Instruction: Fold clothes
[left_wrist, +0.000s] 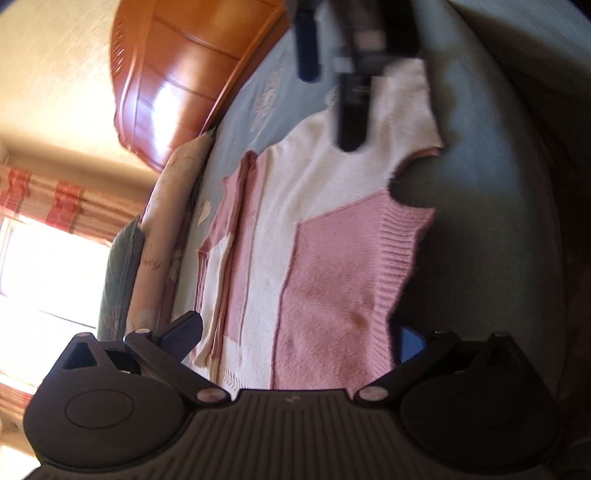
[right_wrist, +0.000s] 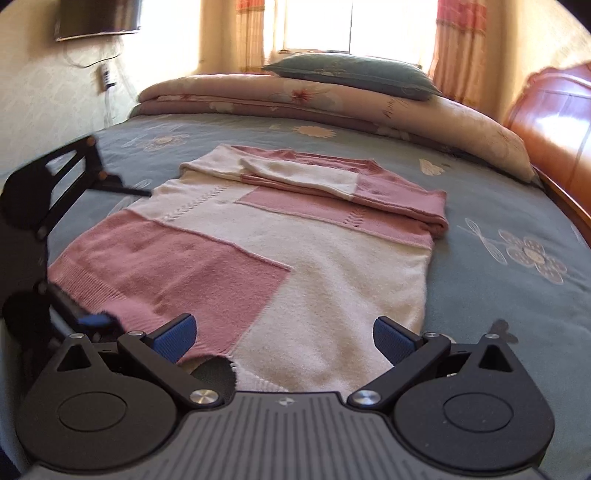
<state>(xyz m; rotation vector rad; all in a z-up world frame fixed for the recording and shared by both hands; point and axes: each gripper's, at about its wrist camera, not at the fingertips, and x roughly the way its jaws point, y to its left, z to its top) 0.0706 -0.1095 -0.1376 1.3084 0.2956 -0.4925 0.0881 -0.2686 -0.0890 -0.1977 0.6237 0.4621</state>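
Note:
A pink and cream knit sweater (right_wrist: 258, 236) lies flat on the grey-blue bed sheet (right_wrist: 480, 206), its far side and one sleeve folded over onto the body. My left gripper (left_wrist: 295, 339) is open, with its fingers spread on either side of the ribbed pink hem (left_wrist: 399, 258). In the right wrist view the left gripper (right_wrist: 123, 254) sits at the sweater's left end. My right gripper (right_wrist: 284, 338) is open over the sweater's near cream edge, nothing pinched between its blue pads (right_wrist: 173, 338). The left wrist view shows the right gripper (left_wrist: 330, 112), blurred, above the cream part.
A folded floral quilt (right_wrist: 332, 103) with a grey-green pillow (right_wrist: 351, 72) lies along the bed's far side. A wooden headboard (right_wrist: 554, 122) stands at the right. Behind are a bright window with curtains (right_wrist: 458, 40) and a wall screen (right_wrist: 96, 18). Bare sheet surrounds the sweater.

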